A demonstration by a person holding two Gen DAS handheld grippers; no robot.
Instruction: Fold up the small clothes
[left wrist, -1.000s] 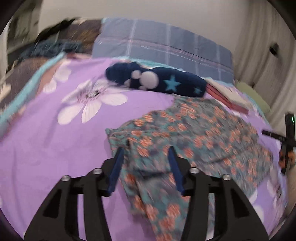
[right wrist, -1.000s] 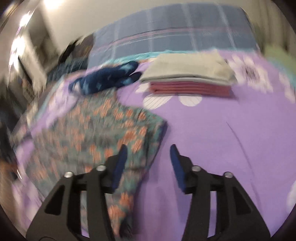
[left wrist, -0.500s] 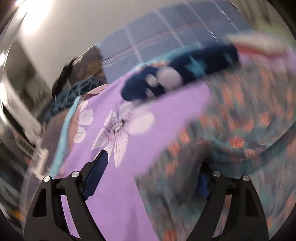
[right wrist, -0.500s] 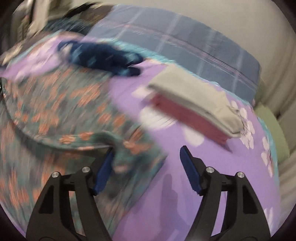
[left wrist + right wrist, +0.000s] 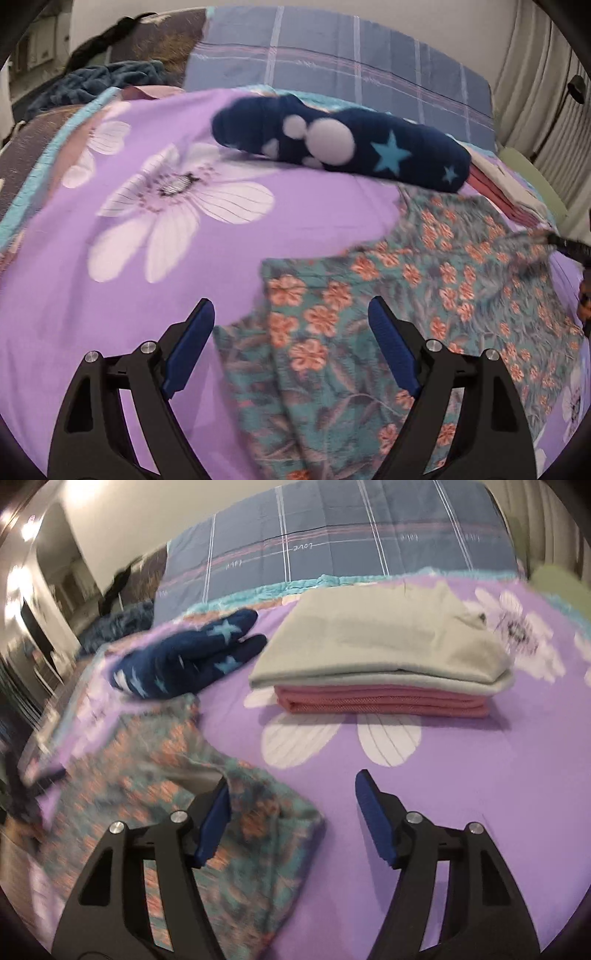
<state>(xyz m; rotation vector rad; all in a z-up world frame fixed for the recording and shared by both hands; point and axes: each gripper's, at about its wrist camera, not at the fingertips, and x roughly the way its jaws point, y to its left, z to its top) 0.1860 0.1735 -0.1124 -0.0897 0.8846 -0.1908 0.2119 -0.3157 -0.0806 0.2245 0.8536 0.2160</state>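
Hand-held gripper (image 5: 291,325) — over crumpled floral garment (image 5: 424,295)

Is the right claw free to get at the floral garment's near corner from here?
Probably yes: the right claw, jaws closing, has nothing gripped, and the floral garment corner lies uncovered between its fingers on the purple bedspread.

A bed (image 5: 110,295) fills both views, spread with a purple sheet (image 5: 480,775) printed with large white flowers. At its far edge lies a blue plaid quilt (image 5: 332,535) against a plain pale wall (image 5: 332,22). Pleated light curtains (image 5: 535,92) hang past the far right corner. Bright lamps glare at the upper left of the right wrist view, where the room is blurred.
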